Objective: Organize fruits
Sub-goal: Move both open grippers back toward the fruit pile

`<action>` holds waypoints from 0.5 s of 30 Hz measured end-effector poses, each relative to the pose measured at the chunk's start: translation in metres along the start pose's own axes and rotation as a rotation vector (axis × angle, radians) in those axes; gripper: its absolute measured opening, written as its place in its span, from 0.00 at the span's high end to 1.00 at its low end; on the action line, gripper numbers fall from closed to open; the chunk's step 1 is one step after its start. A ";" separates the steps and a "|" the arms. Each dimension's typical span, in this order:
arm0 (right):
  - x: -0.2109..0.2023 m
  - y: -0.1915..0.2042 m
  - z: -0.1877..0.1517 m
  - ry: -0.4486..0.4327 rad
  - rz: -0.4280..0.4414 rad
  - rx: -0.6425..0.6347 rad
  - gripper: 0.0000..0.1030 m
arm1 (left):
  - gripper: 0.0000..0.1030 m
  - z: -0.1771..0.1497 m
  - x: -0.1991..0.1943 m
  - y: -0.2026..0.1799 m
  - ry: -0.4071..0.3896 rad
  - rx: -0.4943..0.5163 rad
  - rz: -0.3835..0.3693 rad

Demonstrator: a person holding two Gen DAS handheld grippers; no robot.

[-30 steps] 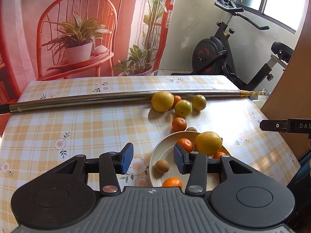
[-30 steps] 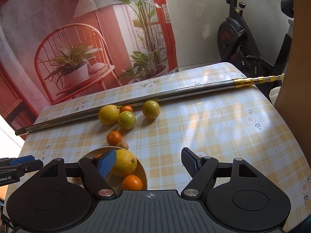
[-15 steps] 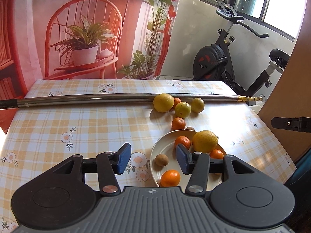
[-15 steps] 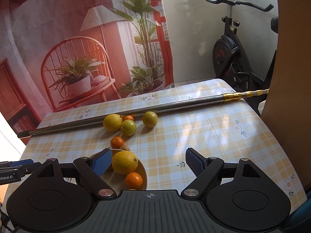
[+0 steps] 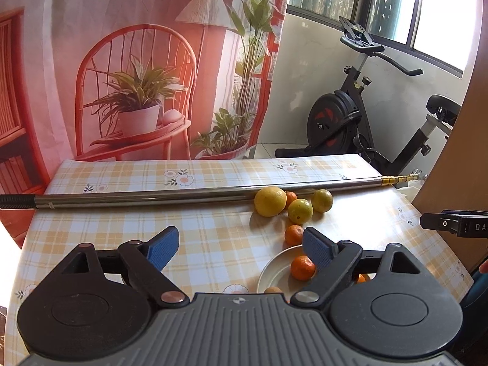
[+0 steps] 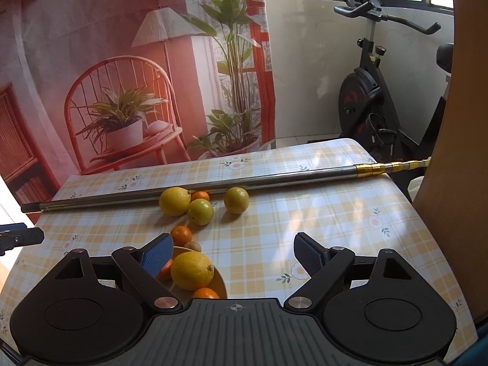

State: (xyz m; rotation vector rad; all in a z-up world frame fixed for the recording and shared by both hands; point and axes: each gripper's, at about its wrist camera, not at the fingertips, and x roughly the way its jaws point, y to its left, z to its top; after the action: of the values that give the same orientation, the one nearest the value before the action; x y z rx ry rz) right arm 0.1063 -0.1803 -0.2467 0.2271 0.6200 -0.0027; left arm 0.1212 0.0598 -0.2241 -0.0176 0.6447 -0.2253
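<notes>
A white plate [image 5: 270,270] near the table's front edge holds a tangerine [image 5: 302,267]; in the right wrist view it holds a big lemon [image 6: 192,270] and an orange [image 6: 206,292]. Loose on the cloth beyond it lie a tangerine [image 6: 181,235], a small brown fruit [image 6: 194,246], a large lemon [image 6: 174,201], a small orange [image 6: 200,195] and two yellow-green citrus [image 6: 200,211] [image 6: 236,199]. My left gripper [image 5: 241,248] hovers left of the plate, jaws opening, nothing between them. My right gripper [image 6: 233,256] hovers right of the plate, jaws opening and empty.
A long metal pole [image 5: 152,196] lies across the checked tablecloth [image 5: 213,238] just behind the loose fruit. An exercise bike [image 5: 350,122] stands beyond the table's far right corner. A wooden panel [image 6: 457,122] rises at the right edge.
Both grippers have risen and tilted up, so the plate has slid lower in both views. The left jaws have spread much wider; the right jaws have widened a little.
</notes>
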 end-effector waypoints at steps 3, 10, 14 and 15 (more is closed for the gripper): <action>0.012 -0.003 0.001 0.006 0.005 0.004 0.18 | 0.10 0.006 0.006 -0.002 0.003 0.012 0.039; 0.035 -0.009 0.004 0.020 0.016 0.023 0.18 | 0.10 0.007 0.020 -0.004 0.028 0.054 0.119; 0.043 -0.010 0.004 0.033 0.013 0.016 0.18 | 0.10 0.007 0.028 0.005 0.052 0.006 0.022; 0.044 -0.011 0.004 0.036 0.012 0.017 0.18 | 0.10 0.006 0.030 0.007 0.056 -0.017 -0.008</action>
State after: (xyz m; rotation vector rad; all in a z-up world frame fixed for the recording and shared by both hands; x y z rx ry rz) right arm 0.1435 -0.1890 -0.2711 0.2477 0.6550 0.0077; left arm 0.1492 0.0597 -0.2375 -0.0304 0.7027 -0.2292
